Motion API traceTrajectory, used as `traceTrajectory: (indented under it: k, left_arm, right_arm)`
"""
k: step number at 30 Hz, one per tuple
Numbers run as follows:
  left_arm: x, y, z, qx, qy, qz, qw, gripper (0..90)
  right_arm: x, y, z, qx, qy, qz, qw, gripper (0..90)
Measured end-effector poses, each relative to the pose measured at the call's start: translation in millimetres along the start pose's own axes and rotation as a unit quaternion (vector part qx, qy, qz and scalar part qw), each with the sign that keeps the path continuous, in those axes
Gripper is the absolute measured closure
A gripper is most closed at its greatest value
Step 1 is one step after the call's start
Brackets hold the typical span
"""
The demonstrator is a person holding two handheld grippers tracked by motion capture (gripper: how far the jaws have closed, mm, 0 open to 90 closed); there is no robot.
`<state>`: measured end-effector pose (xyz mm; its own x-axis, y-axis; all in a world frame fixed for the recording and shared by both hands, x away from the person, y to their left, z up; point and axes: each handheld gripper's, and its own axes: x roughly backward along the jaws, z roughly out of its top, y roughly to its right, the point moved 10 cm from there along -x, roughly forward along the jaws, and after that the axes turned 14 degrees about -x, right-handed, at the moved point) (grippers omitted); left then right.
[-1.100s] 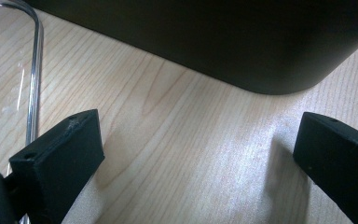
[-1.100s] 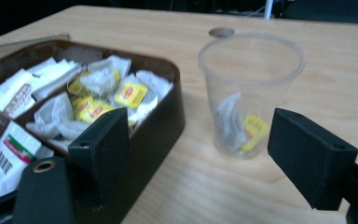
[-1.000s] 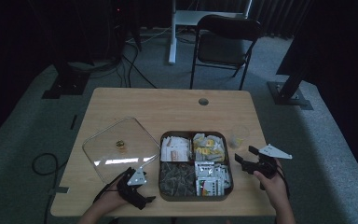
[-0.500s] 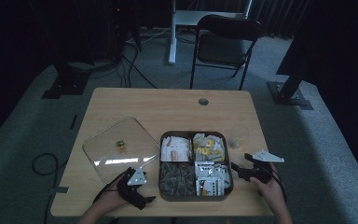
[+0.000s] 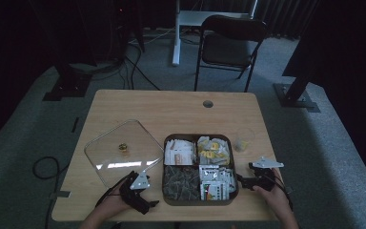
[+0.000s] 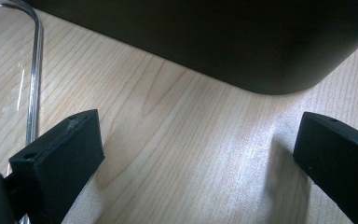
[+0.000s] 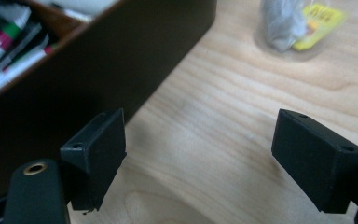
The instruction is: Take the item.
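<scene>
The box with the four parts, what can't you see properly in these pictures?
- Box, high view: the packets inside are too small and dim to read.
- Left gripper view: the box's dark wall hides its contents, and the top edge cuts it off.
- Right gripper view: the small cup is blurred and cropped at the top; its contents can't be identified.

Left hand-held gripper (image 5: 148, 204) low, jaws spread wide, right hand-held gripper (image 5: 242, 180) likewise agape
</scene>
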<state>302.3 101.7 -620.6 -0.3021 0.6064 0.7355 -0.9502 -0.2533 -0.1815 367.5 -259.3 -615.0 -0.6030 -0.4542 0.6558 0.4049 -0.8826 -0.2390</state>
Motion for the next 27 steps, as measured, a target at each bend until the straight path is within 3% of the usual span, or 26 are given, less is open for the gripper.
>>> traceTrajectory:
  k: [8, 22, 27]
  left_arm:
    - [0.0, 0.1, -0.1, 0.001, 0.0, 0.001, 1.0, 1.4]
    - [2.6, 0.9, -2.6, 0.006, -0.005, 0.005, 1.0, 1.4]
    - [6.3, -2.0, -5.4, 0.01, -0.018, 0.013, 0.9997, 1.5]
  right_arm:
    - [-3.4, -2.3, -3.5, 0.024, -0.017, -0.015, 0.9995, 13.5]
    - [-3.4, -1.8, -4.0, 0.018, -0.016, -0.023, 0.9995, 12.5]
    - [-3.3, -1.8, -3.9, 0.018, -0.016, -0.023, 0.9995, 12.5]
